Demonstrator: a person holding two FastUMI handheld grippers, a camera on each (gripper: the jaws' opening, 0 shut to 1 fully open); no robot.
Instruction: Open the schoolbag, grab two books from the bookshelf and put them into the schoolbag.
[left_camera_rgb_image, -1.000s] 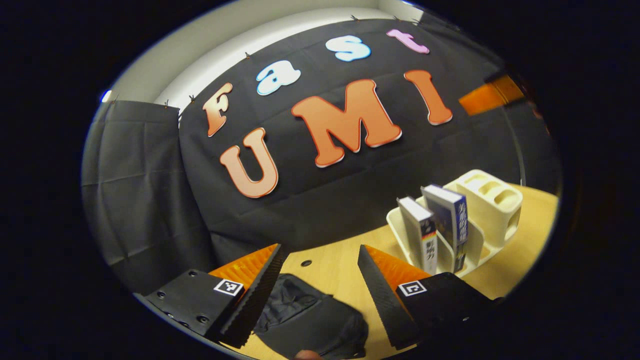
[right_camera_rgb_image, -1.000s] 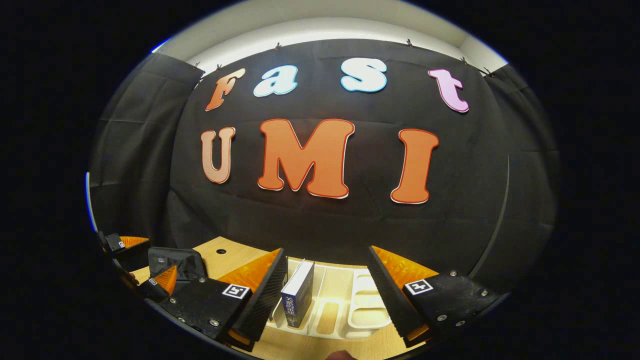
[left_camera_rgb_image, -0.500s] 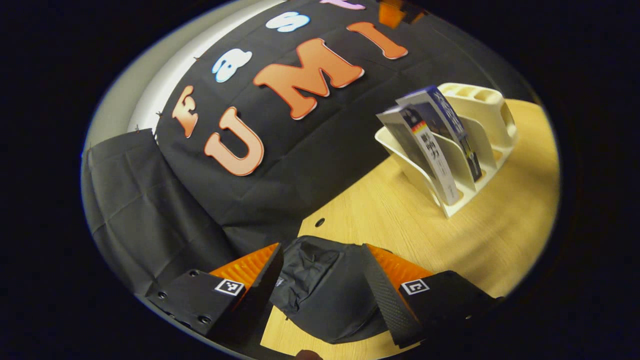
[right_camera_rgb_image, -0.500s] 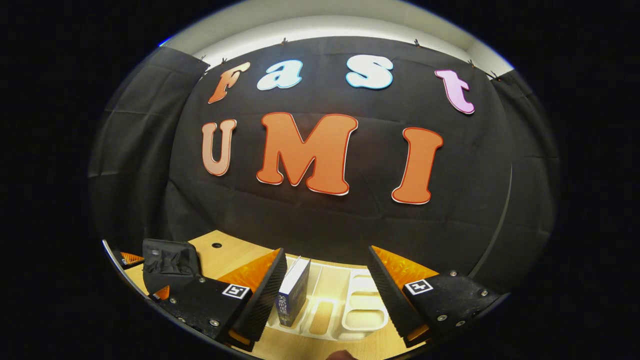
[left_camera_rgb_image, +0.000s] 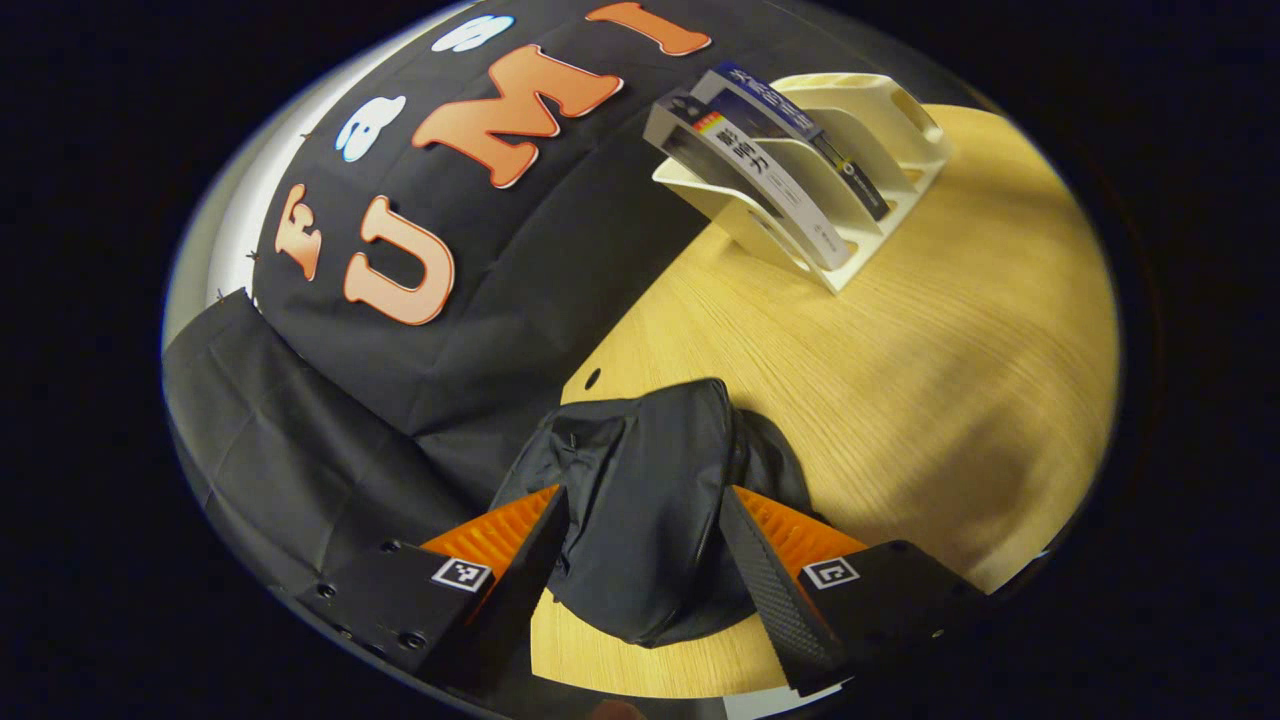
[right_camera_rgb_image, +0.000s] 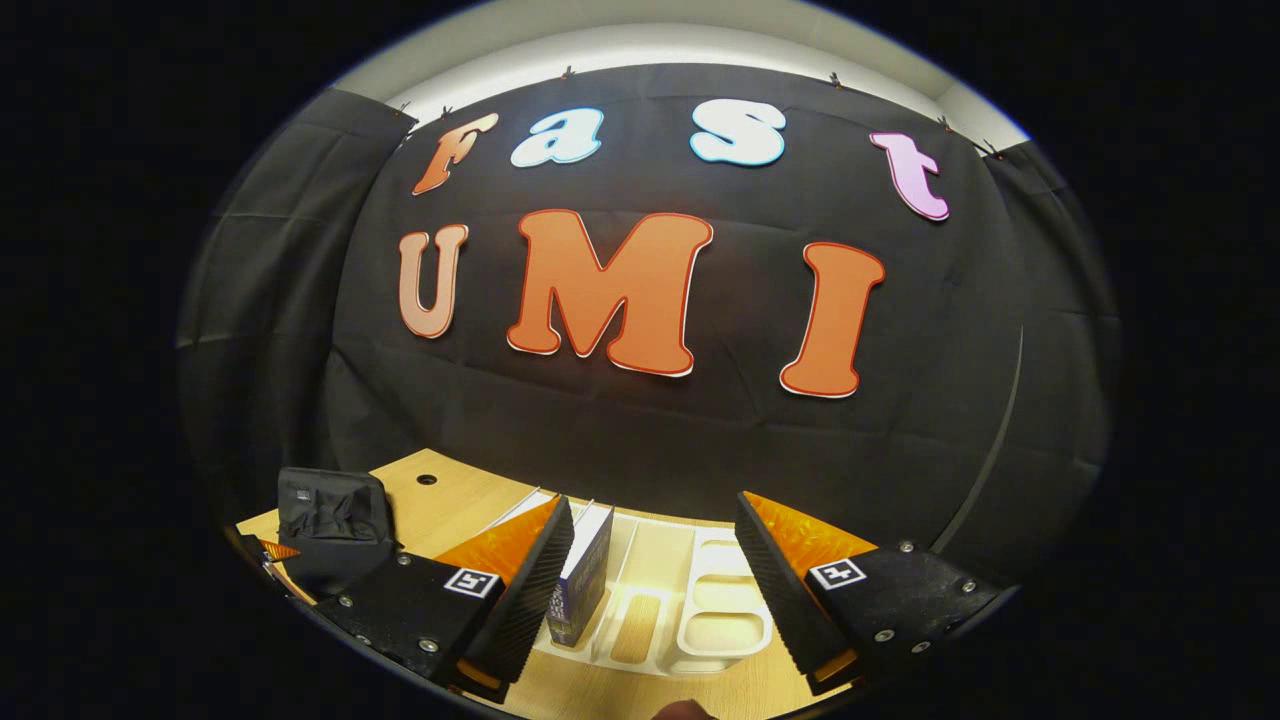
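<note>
Dipping spread left gripper (left_camera_rgb_image: 640, 560) closer over soft black fabric schoolbag (left_camera_rgb_image: 640, 500) on wooden counter (left_camera_rgb_image: 900, 380), opening it next; right gripper (right_camera_rgb_image: 650, 570) spread too.

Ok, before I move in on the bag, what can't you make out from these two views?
- Schoolbag zipper: left gripper view, lost in dark folds; open or closed unclear.
- Schoolbag's near edge: partly hidden behind the left hand-held gripper.
- Second book: right gripper view, mostly behind the right hand-held gripper.
- Bookshelf front: cut off at the bottom edge.
</note>
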